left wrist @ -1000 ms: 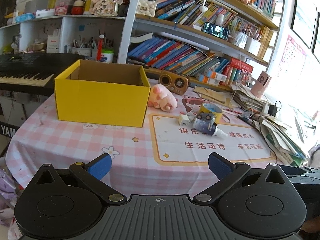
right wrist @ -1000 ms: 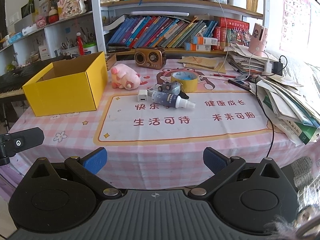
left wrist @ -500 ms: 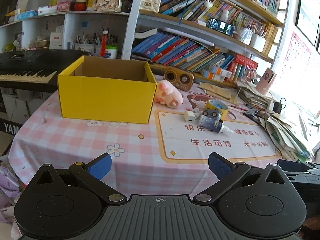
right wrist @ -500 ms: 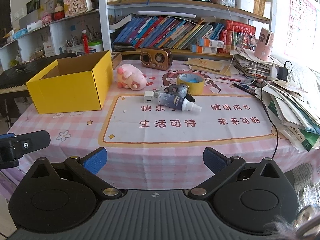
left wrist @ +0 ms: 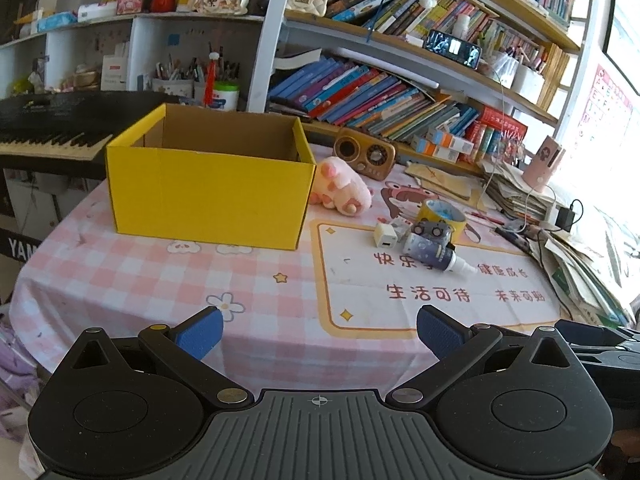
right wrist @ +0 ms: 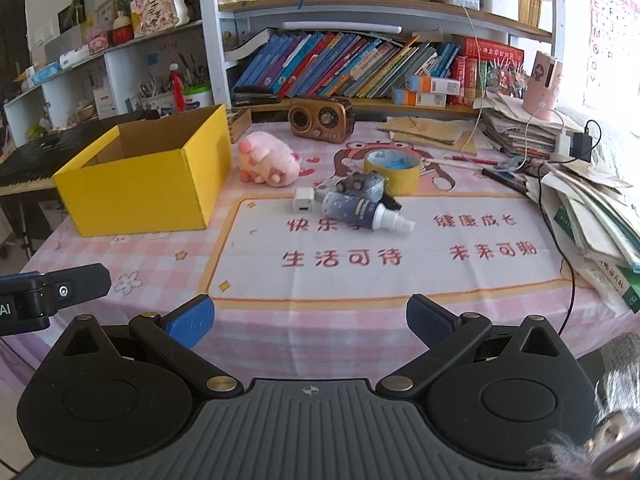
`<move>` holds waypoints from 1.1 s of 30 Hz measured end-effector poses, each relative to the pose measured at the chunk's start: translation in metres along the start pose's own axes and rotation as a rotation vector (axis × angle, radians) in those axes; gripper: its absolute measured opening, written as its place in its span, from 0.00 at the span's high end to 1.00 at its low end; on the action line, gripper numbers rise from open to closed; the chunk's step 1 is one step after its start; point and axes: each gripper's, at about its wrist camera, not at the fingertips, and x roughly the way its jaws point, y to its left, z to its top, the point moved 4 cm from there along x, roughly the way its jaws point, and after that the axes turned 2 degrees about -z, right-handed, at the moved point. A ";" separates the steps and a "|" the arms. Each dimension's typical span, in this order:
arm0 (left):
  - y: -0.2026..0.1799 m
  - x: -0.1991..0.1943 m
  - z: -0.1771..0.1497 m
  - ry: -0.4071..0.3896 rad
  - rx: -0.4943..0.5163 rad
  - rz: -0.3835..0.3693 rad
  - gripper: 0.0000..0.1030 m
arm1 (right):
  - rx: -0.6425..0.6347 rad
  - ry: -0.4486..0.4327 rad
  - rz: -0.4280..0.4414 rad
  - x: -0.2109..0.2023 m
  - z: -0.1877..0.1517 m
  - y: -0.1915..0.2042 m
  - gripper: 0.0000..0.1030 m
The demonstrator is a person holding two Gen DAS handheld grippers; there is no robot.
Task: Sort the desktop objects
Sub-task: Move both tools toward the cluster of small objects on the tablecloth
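Observation:
An open yellow cardboard box stands on the left of the pink checked table. To its right lie a pink plush paw, a white charger cube, a blue spray bottle, a small grey toy car and a yellow tape roll. My left gripper hangs open over the table's near edge. My right gripper is open too, well short of the objects. Nothing is between either pair of fingers.
A brown retro radio stands behind the plush. Stacked papers and cables crowd the right side. A keyboard piano sits left of the table. Bookshelves rise behind. The left gripper's body shows at the right wrist view's left edge.
Both grippers have moved forward toward the table, so the box and the small objects look nearer and larger. The jaws of both stay equally wide.

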 end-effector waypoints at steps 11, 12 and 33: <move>-0.019 0.034 0.010 0.019 -0.005 0.051 0.00 | -0.009 0.015 0.001 0.033 0.016 -0.029 0.00; -0.020 0.038 0.011 0.021 -0.011 0.053 0.00 | -0.007 0.018 0.001 0.037 0.018 -0.033 0.00; -0.074 0.113 0.033 0.033 -0.025 0.109 0.00 | -0.077 0.074 0.115 0.116 0.058 -0.099 0.17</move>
